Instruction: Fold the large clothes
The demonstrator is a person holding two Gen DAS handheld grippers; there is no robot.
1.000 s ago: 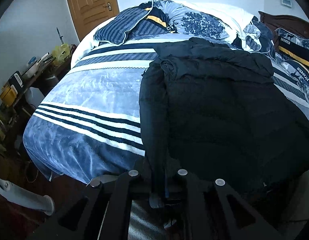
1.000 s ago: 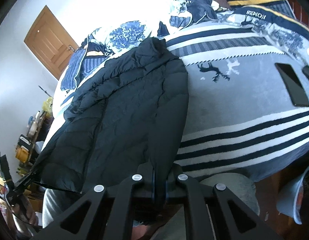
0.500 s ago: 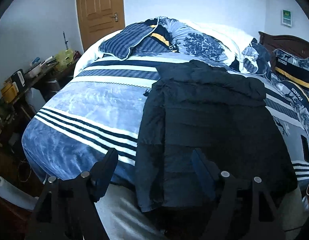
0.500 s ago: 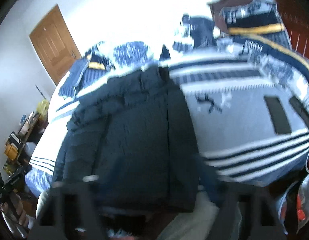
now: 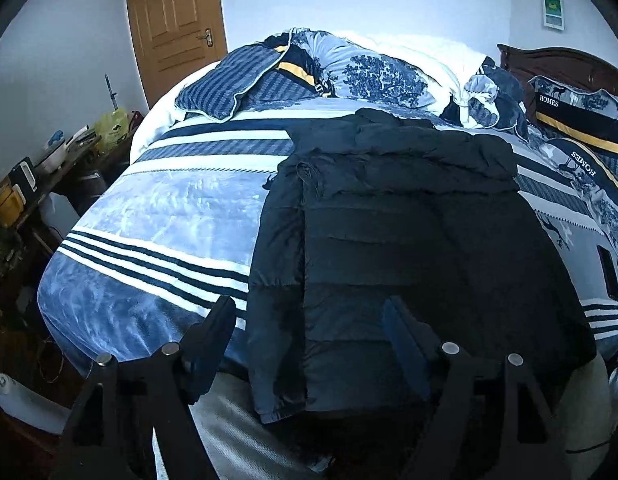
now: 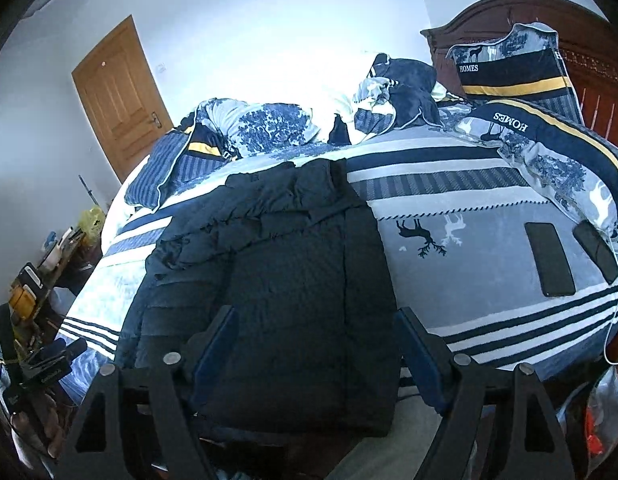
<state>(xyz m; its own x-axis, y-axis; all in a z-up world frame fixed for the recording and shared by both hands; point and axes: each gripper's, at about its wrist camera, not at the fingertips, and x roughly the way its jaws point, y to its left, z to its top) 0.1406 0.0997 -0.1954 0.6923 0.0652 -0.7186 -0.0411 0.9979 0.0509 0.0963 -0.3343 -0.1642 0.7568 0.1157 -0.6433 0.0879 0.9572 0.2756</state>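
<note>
A large black puffer jacket (image 5: 409, 248) lies flat on the striped blue and white blanket (image 5: 157, 216) of the bed, its hem hanging a little over the near edge; it also shows in the right wrist view (image 6: 285, 288). Both side parts are folded inward, so it forms a long rectangle. My left gripper (image 5: 309, 336) is open and empty, held above the jacket's hem at its left side. My right gripper (image 6: 315, 344) is open and empty, held above the hem near the jacket's right side.
Two dark phones (image 6: 549, 258) lie on the blanket to the right of the jacket. Pillows and bunched bedding (image 5: 349, 72) fill the far side. A cluttered side table (image 5: 41, 168) stands left of the bed, near a wooden door (image 5: 173, 28).
Both grippers were shut on the jacket's hem one second ago. They have opened, let go and pulled back and up. The jacket now lies flat on the bed.
</note>
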